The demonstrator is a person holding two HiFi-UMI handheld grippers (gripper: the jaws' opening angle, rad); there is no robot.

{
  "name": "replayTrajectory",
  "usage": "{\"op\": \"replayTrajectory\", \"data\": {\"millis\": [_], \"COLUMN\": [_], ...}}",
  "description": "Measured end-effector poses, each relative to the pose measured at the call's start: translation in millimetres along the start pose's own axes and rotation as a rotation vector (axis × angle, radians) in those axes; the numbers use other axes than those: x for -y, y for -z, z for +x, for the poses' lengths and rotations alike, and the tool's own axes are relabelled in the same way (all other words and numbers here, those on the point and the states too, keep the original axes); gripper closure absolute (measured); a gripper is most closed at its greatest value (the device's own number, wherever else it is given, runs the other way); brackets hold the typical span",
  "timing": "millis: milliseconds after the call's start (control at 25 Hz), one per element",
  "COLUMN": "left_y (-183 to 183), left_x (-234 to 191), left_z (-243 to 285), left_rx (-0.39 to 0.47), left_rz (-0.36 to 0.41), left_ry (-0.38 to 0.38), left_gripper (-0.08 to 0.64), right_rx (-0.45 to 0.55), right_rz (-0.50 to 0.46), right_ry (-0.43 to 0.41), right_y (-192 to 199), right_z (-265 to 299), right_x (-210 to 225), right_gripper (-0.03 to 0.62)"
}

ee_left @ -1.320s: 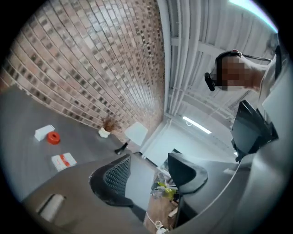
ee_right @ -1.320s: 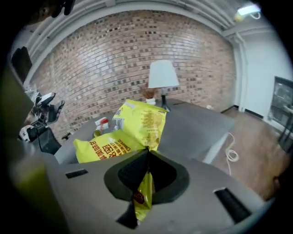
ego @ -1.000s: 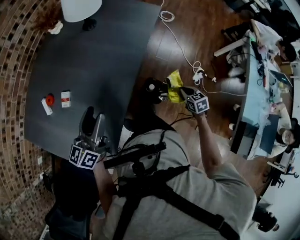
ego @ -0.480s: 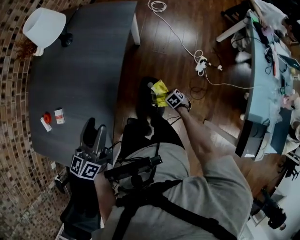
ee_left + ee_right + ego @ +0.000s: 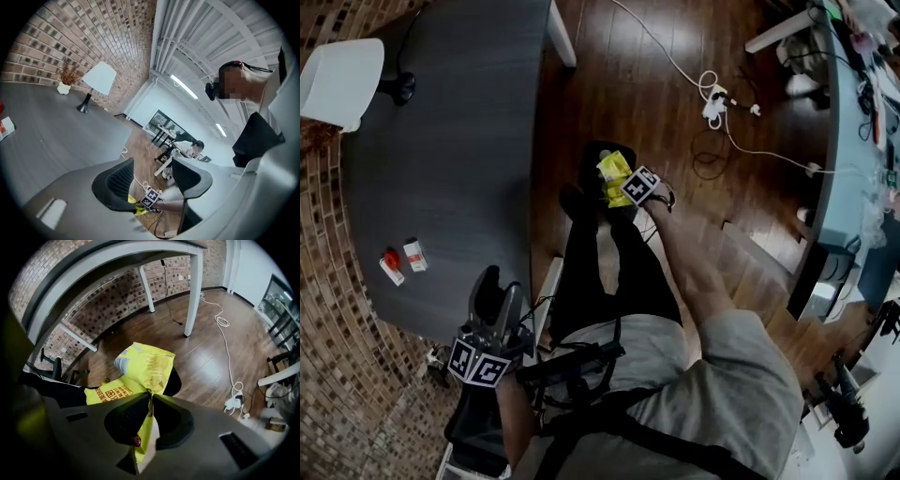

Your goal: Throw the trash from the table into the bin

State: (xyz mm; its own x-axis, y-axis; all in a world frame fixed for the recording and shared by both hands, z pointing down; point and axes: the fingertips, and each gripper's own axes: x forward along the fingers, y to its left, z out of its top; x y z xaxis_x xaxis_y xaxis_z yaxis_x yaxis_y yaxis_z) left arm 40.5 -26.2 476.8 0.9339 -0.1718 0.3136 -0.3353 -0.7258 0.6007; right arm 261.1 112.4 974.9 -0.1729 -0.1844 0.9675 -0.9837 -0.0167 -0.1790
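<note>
A crumpled yellow snack bag (image 5: 612,174) (image 5: 145,364) hangs in my right gripper (image 5: 617,191) (image 5: 151,402). The jaws have just been opening a little, but their tips still pinch the bag's edge. The gripper points steeply down over a black bin (image 5: 598,152) (image 5: 176,378) on the wooden floor beside the table. My left gripper (image 5: 495,292) (image 5: 152,174) is held near the dark table's (image 5: 459,141) front edge, jaws apart with nothing between them. On the table's left lie a red item (image 5: 391,257), a small red-and-white box (image 5: 415,255) (image 5: 4,129) and a white piece (image 5: 393,273).
A white lamp (image 5: 337,82) stands at the table's far left corner. A white cable with a power strip (image 5: 717,97) lies on the floor beyond the bin. A light desk (image 5: 853,141) runs along the right. A white table leg (image 5: 562,39) stands behind the bin.
My right gripper has come down with the yellow bag from chest height to just over the bin. The left gripper has drifted a little toward the table's near edge.
</note>
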Motion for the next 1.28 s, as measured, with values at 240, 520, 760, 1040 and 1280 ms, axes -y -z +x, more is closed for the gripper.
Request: {"op": "replayTrajectory", "data": {"millis": [240, 520, 760, 1040, 1280], "left_y": [-5.3, -21.1, -29.8, -53.6, -100.2], "left_x": [-21.3, -26.3, -29.3, -19.9, 13.5], "left_z": [-1.7, 1.8, 4.5, 14.3, 37.9], "left_rx": [-0.045, -0.054, -0.041, 0.033, 0.158], "left_rz": [0.008, 0.032, 0.035, 0.041, 0.069], "left_ry": [-0.019, 0.005, 0.032, 0.091, 0.217], "left_gripper": [0.313, 0.313, 0.313, 0.313, 0.313], "right_rx": [-0.063, -0.080, -0.009, 0.461, 1.227], "right_rz": [0.119, 0.218, 0.444, 0.618, 0.327], "right_ry": [-0.007, -0.009, -0.095, -0.192, -0.263], "right_y": [-3.3, -6.3, -10.7, -60.5, -139.3], "right_z": [40.2, 46.2, 31.5, -66.8, -394.3], "right_x": [1.6, -0.8, -5.2, 14.1, -18.1], "right_gripper": [0.525, 0.502, 0.483, 0.445, 0.495]}}
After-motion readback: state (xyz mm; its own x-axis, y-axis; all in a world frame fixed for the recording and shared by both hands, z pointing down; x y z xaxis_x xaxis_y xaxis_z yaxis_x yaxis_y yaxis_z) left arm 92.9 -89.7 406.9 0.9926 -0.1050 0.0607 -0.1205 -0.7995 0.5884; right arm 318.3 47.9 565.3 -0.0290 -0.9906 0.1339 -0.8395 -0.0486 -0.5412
